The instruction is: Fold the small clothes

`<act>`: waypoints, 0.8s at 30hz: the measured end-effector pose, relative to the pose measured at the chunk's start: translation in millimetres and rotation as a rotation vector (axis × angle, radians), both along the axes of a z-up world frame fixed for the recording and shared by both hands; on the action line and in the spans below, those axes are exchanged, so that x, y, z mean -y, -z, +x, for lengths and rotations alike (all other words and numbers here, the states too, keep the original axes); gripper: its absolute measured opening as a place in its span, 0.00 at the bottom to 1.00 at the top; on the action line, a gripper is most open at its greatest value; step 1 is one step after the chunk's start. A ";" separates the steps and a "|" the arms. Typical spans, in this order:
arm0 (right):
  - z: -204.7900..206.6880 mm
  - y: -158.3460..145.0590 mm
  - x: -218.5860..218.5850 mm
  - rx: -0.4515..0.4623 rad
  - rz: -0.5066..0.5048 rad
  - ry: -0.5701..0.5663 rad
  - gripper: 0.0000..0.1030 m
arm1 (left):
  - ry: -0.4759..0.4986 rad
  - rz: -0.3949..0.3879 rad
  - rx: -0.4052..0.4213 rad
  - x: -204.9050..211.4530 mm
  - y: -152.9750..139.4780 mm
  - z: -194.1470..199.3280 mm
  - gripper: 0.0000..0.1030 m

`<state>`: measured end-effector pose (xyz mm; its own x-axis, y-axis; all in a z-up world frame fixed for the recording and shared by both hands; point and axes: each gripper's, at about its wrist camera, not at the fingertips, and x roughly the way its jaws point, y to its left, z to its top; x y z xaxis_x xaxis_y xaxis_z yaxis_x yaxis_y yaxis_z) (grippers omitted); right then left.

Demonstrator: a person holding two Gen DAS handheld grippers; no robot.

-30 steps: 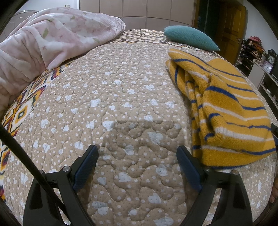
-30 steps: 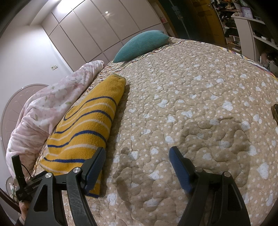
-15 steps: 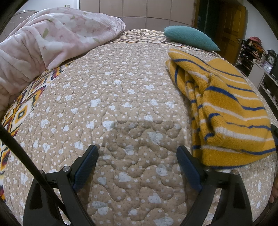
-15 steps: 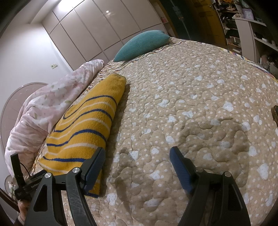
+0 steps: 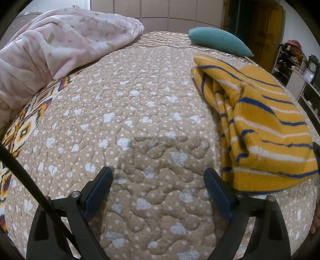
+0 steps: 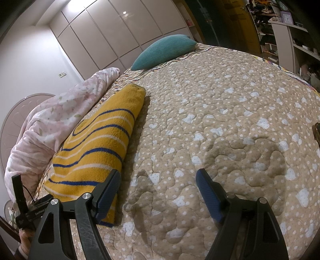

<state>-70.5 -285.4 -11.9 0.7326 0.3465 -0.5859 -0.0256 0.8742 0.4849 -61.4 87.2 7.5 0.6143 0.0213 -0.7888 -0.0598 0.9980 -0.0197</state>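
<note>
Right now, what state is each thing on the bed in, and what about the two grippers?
Striped yellow garment: folded into a thick stack, lying on the bedspread, not held.
Left gripper: open, empty, beside the garment.
Right gripper: open, empty.
Pink blanket: bunched in a heap.
Teal pillow: lying flat at the far end.

Folded garment (image 5: 266,128) on quilt (image 5: 140,120), before pillow (image 5: 218,43)

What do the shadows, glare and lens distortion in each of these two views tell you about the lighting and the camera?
Left wrist view: the fisheye bulges the quilt into a dome; a soft gripper shadow lies just ahead of the left gripper; the striped garment is sharp. Right wrist view: a ceiling-light glare spot on the wardrobe doors; a broad shadow ahead of the right gripper; dark right edge.
</note>
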 end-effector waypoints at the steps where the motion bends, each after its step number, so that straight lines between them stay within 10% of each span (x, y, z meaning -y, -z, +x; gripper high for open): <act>1: 0.2 0.1 0.7 0.000 -0.001 -0.001 0.80 | 0.000 0.002 -0.002 0.3 -0.1 0.5 0.90; 11: 0.1 0.1 0.5 0.000 -0.005 -0.003 0.80 | 0.005 0.028 -0.042 4.5 -0.4 9.5 0.95; 14: 0.6 0.1 0.6 0.000 -0.006 -0.005 0.81 | -0.014 0.045 -0.019 7.3 -9.8 2.0 0.74; 24: 4.2 -0.3 -0.7 -0.002 -0.036 -0.017 0.82 | 0.058 -0.140 0.108 22.8 -73.0 4.5 0.67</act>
<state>-66.3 -284.6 -11.6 0.7256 0.3375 -0.5996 -0.0400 0.8907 0.4528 -56.9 64.3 80.5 0.6926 -0.1218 -0.7110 0.0075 0.9868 -0.1618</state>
